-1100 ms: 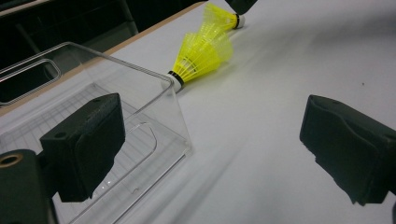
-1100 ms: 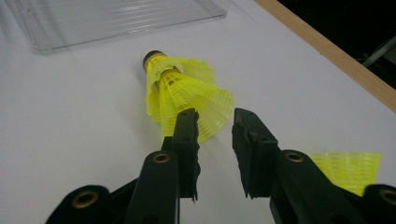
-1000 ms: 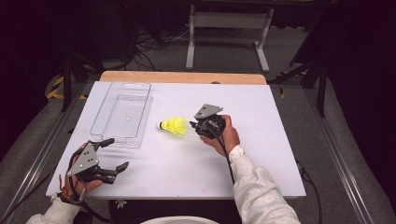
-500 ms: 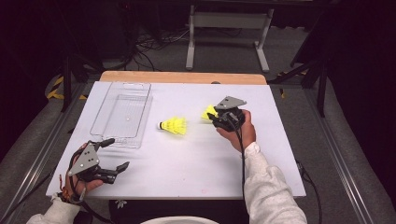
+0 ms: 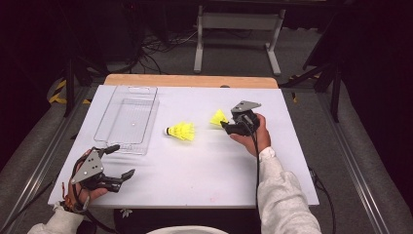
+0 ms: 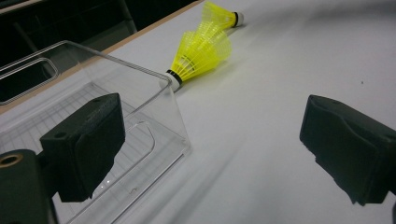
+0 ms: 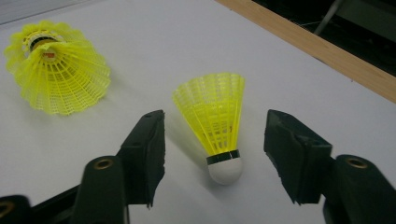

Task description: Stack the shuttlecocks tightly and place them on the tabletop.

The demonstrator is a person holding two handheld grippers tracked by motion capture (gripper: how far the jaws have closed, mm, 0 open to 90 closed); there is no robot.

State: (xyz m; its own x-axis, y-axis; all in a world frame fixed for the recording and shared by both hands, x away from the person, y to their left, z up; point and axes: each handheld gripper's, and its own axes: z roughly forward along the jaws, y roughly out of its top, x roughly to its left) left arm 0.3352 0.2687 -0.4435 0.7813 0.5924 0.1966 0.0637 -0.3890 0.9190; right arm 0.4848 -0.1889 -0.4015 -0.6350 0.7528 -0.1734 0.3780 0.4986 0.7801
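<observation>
A single yellow shuttlecock (image 7: 215,116) lies on the white table (image 5: 195,175), its white cork pointing at my right gripper (image 7: 215,117). The jaws have just been opening and now stand either side of it, pads clear of the skirt. From above, that shuttlecock (image 5: 218,118) sits right of centre, just left of the right gripper (image 5: 226,126). A second yellow shuttlecock (image 5: 181,131) lies mid-table, also in the right gripper view (image 7: 58,84). My left gripper (image 5: 124,160) rests open near the front left corner, holding nothing; its own view (image 6: 215,144) looks toward both shuttlecocks (image 6: 201,51).
A clear plastic tray (image 5: 127,119) sits at the left of the table, its near corner (image 6: 173,116) just ahead of the left jaw. A wooden strip (image 5: 190,80) borders the far edge. Dark floor, cables and a metal stand lie beyond.
The right gripper moved right, away from the mid-table shuttlecock, carrying a single shuttlecock, and its jaws opened around it. The left gripper stayed put.
</observation>
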